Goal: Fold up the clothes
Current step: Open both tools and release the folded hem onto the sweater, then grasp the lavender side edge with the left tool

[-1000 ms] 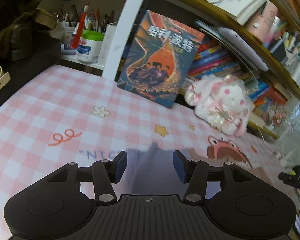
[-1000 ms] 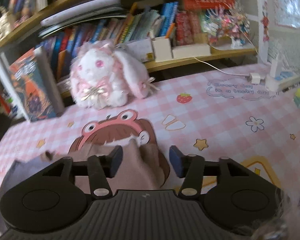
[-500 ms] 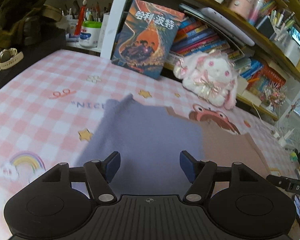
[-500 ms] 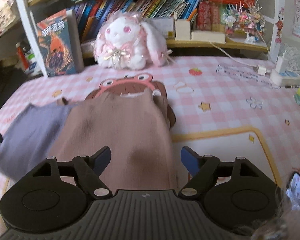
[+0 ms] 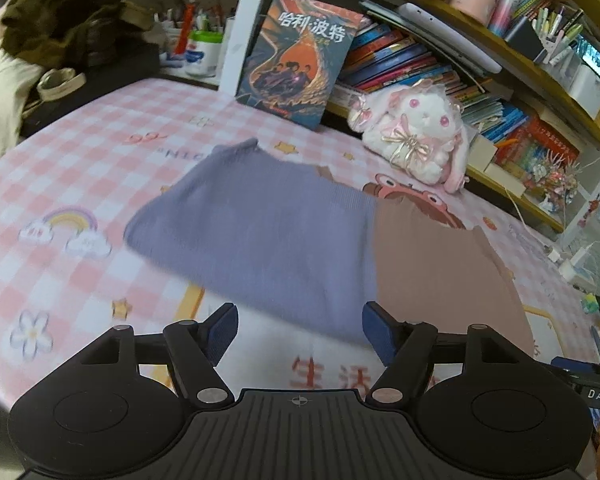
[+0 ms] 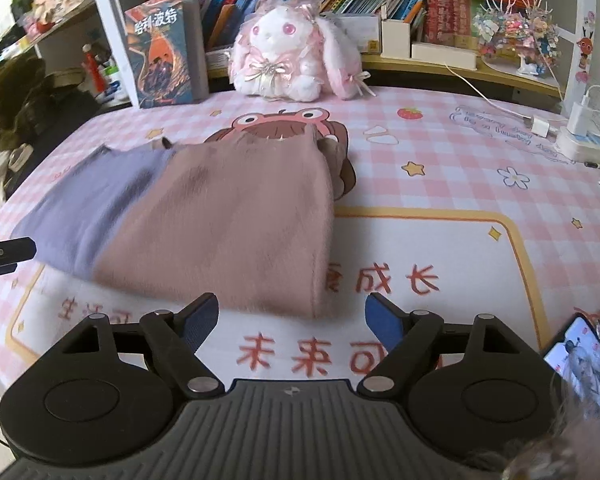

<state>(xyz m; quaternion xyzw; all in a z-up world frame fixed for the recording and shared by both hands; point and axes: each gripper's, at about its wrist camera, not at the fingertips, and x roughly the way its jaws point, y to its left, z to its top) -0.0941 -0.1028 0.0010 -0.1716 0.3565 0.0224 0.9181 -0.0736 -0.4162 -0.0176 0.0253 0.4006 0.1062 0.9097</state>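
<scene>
Bookshelves crammed with paperbacks run along the back of both views, above a tabletop [image 6: 480,184] covered by a pink-checked mat with cartoon prints.

Garment: a two-tone knit [image 6: 204,216], purple half [image 5: 260,232] and dusty-pink half [image 5: 440,264], lies flat in the middle of the mat. In the right wrist view it fills centre-left; in the left wrist view, centre to right. It looks doubled over into a rough rectangle — probably one fold done, judging by the thick near edge. Near hem sits just beyond both sets of jaws, not between them.

Left gripper [image 5: 300,332]: jaws spread and opening, nothing between them but bare mat. Right gripper [image 6: 292,320]: jaws likewise spread and opening, empty, with the pink corner just ahead. My reading: both hang low at the near edge so the cloth can settle flat, placed for a fresh grasp on that hem.

A plush rabbit [image 6: 292,60] sits against the shelf at upper centre of the right view, clear of the cloth. A book [image 5: 296,60] stands propped at upper centre of the left view.

Writing: book cover reads 哈利·波特. Mat print near the jaws shows red characters — 生活 in the left view, 未来可 and 成长 in the right. "DAS" on a black part at the lower right edge of the left view. A phone [image 6: 580,364] with a lit screen lies lower right; nothing on it is legible.
</scene>
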